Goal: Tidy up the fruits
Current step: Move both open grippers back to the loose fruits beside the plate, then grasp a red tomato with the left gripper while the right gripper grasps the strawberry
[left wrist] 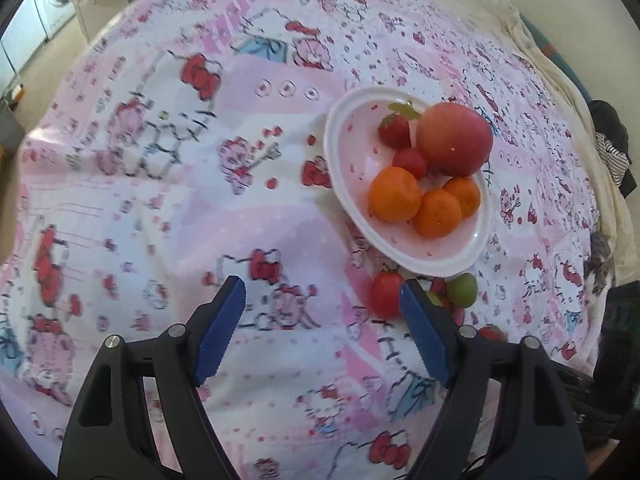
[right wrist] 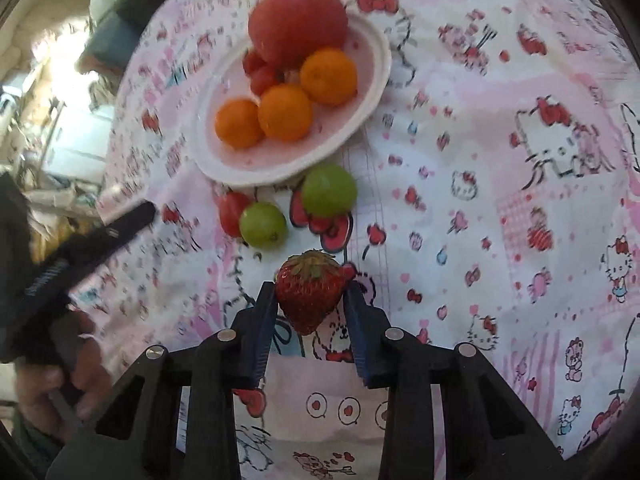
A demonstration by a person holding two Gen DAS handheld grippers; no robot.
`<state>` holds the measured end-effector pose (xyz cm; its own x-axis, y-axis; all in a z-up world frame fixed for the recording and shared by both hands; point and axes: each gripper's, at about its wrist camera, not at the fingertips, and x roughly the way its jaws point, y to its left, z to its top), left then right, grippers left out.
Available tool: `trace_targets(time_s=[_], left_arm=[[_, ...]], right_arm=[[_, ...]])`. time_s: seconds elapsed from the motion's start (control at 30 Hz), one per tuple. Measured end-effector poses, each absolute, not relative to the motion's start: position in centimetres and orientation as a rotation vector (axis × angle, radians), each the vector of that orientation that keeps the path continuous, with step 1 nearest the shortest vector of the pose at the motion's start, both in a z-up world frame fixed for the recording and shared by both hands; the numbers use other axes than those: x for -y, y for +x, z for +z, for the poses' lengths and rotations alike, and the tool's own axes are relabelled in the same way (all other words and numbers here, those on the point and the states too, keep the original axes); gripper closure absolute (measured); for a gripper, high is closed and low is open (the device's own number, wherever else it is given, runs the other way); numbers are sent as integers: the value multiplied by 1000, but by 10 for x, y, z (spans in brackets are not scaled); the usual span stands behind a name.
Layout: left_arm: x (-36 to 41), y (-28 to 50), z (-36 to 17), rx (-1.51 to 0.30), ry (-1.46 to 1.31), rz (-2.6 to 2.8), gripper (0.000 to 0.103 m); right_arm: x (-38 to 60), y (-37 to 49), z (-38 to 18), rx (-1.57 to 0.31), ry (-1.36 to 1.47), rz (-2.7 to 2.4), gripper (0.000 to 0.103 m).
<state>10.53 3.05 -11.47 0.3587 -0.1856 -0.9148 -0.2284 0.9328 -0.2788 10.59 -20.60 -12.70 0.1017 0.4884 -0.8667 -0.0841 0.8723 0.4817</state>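
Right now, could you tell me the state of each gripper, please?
Left gripper: open, holding nothing.
Right gripper: closed on the strawberry.

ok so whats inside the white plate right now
In the plate: a big tomato, three oranges, small red fruits including a strawberry. Anything beneath the tomato is hidden.

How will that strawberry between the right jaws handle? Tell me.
The strawberry is probably soft and could bruise, since the right gripper pinches its sides. It looks light. Its tapered shape may slip from the jaws.
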Motion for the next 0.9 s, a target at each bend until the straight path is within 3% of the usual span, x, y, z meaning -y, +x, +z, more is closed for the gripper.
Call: trace_targets(time_s=[0.17,0.3,0.43,0.63,0.9], left_arm=[[-10,121,-126,-1251,-403,-30,45],[6,126,-131,-1259,-364,-62,47],[15,131,-142,-1300,-366,-93,62],[14,132,-148,-1318,-400,-79,64],[13,129,-146,-1329,-414,-100,81]], right_arm=[[218,111,-119,-1373,404,420,67],[224,113,-116,-1346,419,395,67],[230,115,-115,-1344,462,396,67],[232,118,-117,-1349,493,396,67],[232,117,-118,-1355,493,396,67]])
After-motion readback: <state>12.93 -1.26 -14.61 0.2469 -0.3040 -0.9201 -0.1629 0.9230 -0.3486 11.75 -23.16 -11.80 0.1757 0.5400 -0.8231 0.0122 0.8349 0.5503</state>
